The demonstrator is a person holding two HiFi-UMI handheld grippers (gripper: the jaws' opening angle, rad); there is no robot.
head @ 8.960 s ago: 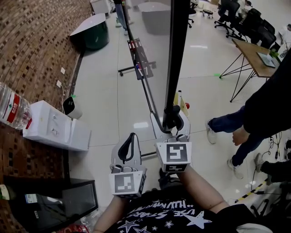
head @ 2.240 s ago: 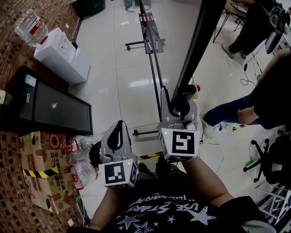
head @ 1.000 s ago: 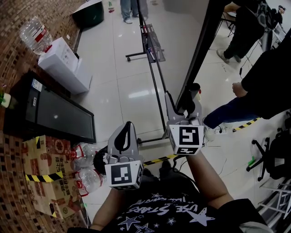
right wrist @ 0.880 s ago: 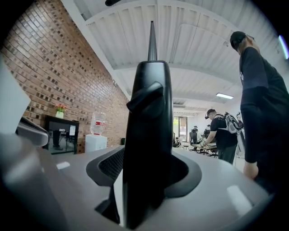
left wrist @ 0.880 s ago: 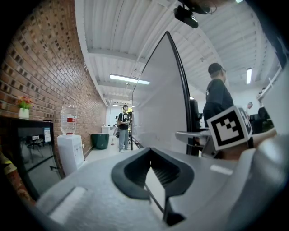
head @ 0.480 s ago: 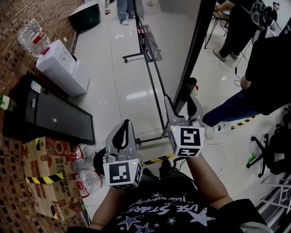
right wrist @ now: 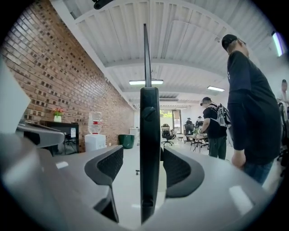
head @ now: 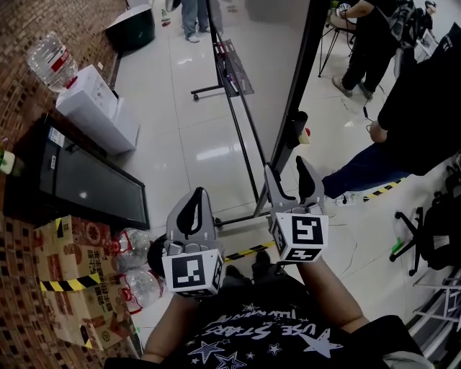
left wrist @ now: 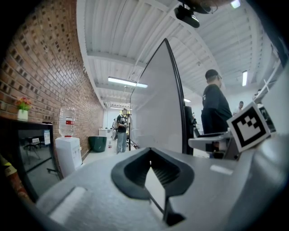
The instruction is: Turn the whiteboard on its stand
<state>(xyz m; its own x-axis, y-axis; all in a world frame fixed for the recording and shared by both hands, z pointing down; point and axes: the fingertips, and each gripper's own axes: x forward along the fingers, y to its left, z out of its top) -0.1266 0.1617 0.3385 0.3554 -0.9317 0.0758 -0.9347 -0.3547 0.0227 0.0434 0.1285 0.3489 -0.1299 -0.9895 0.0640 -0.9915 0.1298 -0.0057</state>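
The shiny floor (head: 202, 137) runs along a brick wall (head: 43, 21), and the big whiteboard (head: 301, 72) stands right ahead of me, its black edge (right wrist: 150, 149) between my right gripper's (head: 288, 171) wide jaws, not squeezed, I think to steer it, while my left gripper (head: 193, 202) waits beside the whiteboard, closed and empty.

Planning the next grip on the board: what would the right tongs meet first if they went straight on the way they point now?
The whiteboard's black edge frame. It stands between the open right tongs with a gap on each side, so going forward would likely just take it deeper in; the exact depth is unclear.
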